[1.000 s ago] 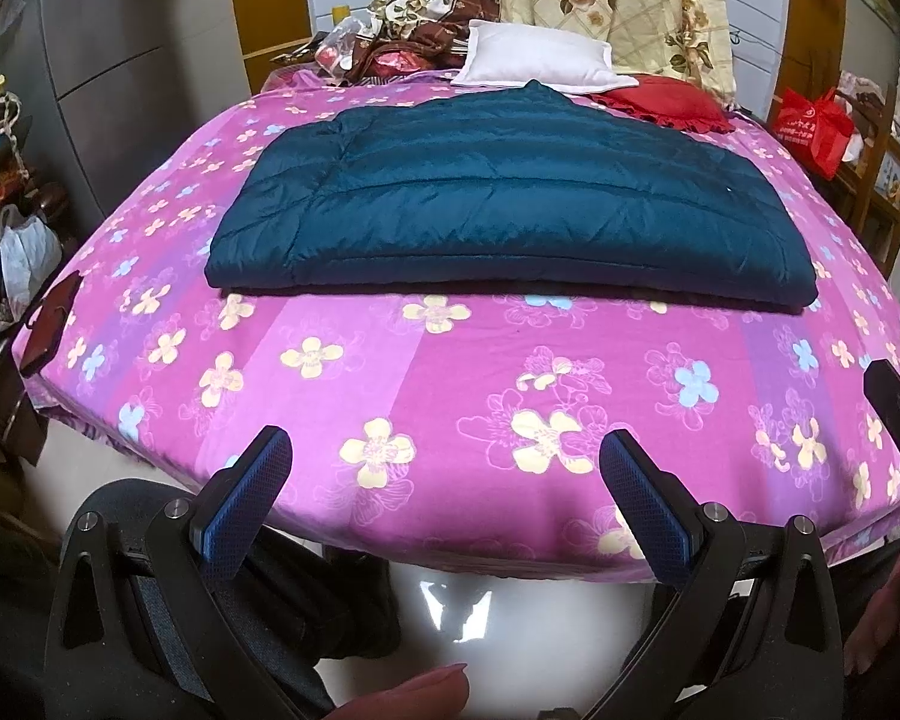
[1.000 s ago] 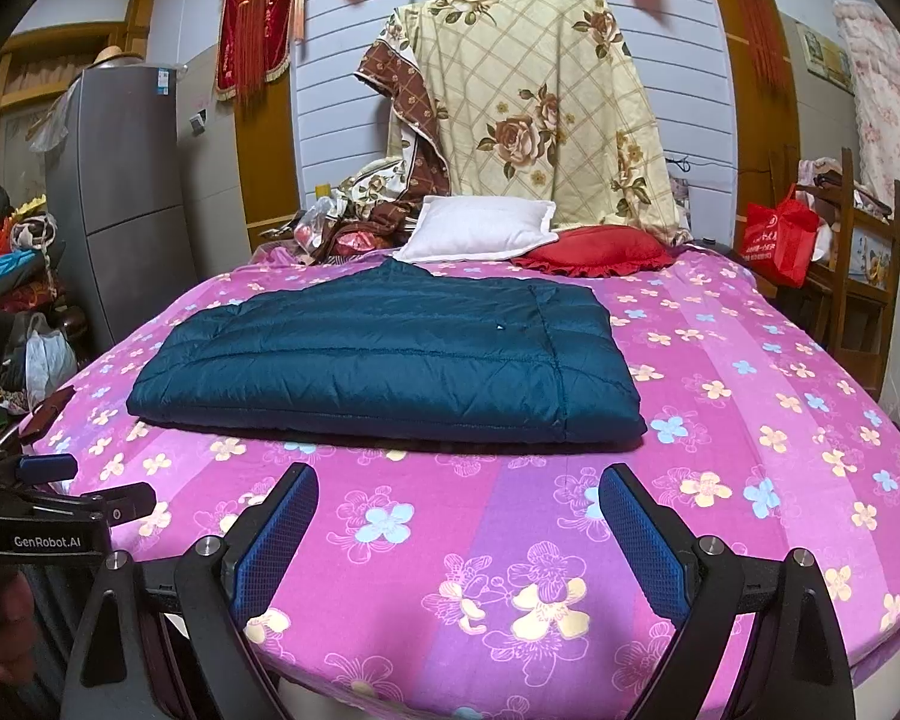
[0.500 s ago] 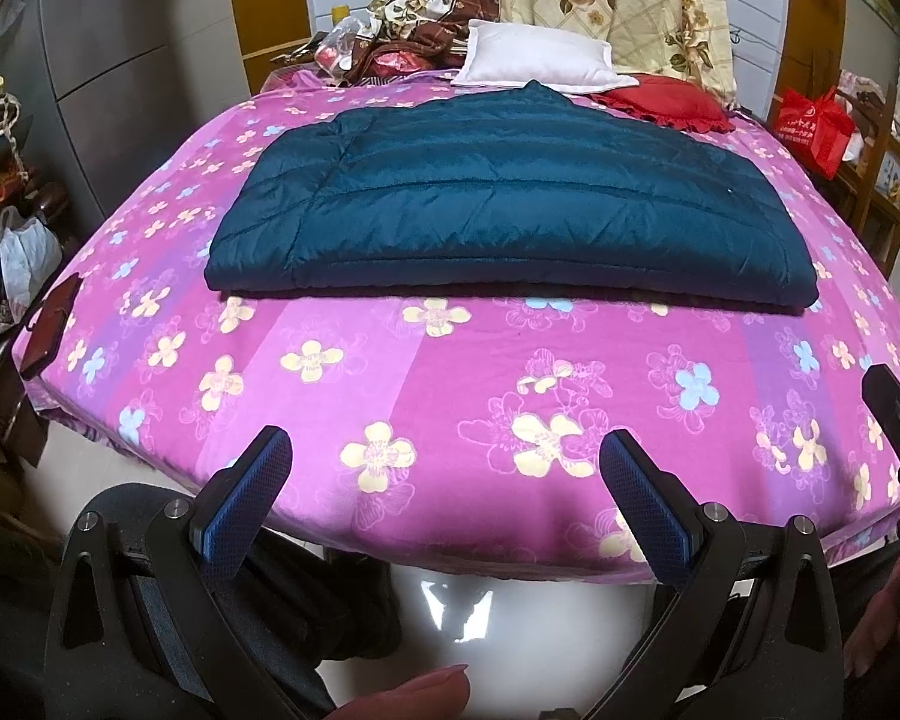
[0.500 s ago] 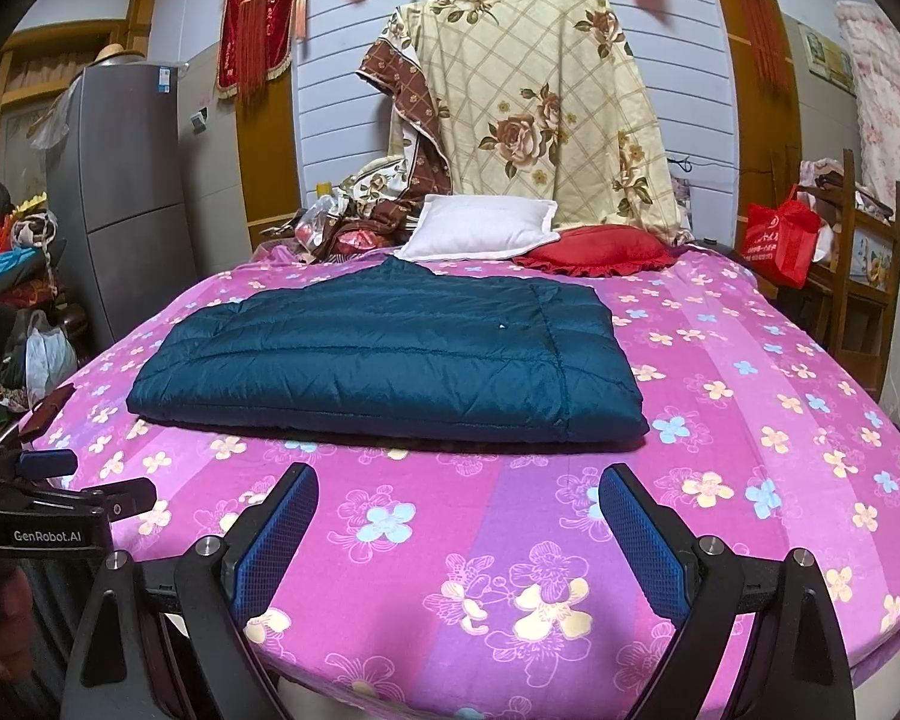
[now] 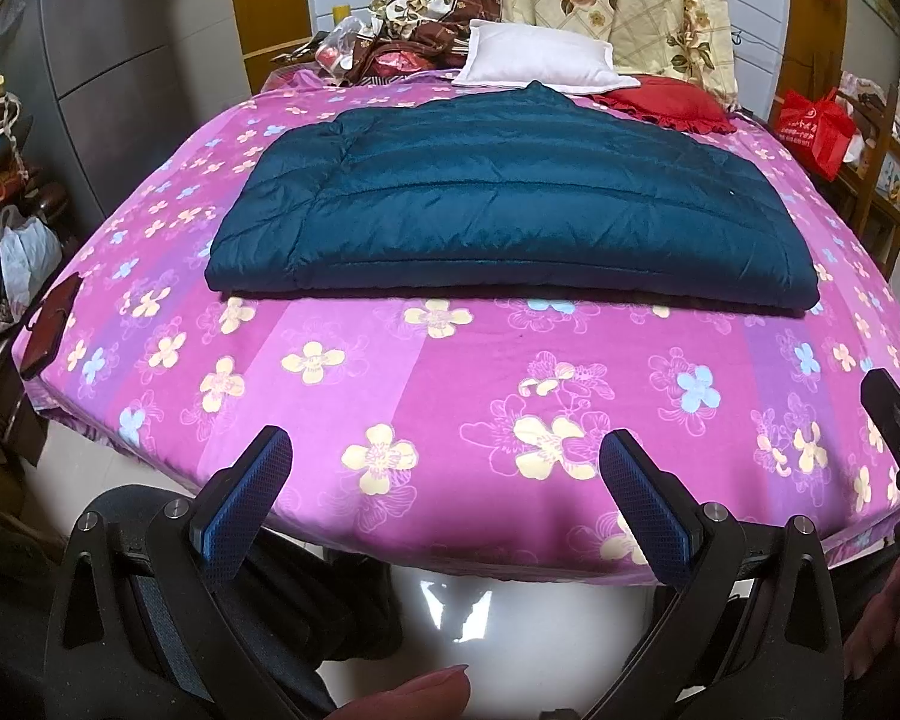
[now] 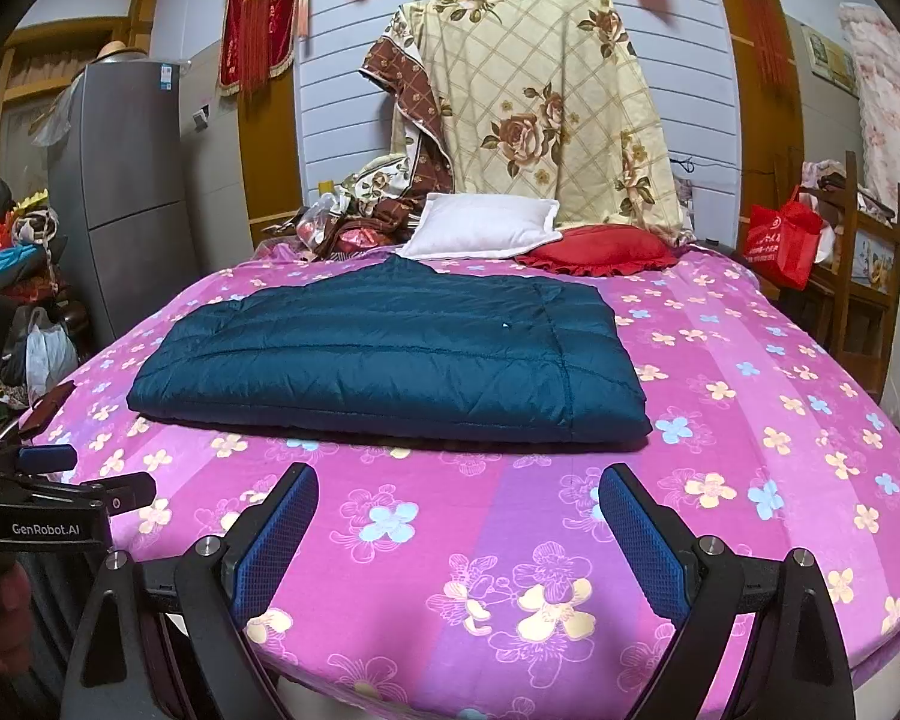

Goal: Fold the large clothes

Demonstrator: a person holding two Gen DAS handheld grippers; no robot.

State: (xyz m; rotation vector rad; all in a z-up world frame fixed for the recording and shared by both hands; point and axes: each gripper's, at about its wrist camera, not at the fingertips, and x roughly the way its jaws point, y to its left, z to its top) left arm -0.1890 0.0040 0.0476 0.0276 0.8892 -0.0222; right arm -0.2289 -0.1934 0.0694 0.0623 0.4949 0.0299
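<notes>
On pink floral bed [image 6: 750, 420], mid-mattress: folded teal quilted jacket [image 6: 390, 360], flat, w/ white pillow [image 6: 480, 228] + red cushion [image 6: 594, 252] behind it. Near edge: my left gripper [image 5: 444, 480] & right gripper [image 6: 456, 516], both spread wide, holding nothing, well short of jacket.

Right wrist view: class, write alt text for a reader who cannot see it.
A dark teal quilted jacket lies folded flat on a pink flowered bedsheet, with the open, empty right gripper in front of it. A white pillow and red cushion lie behind.
</notes>
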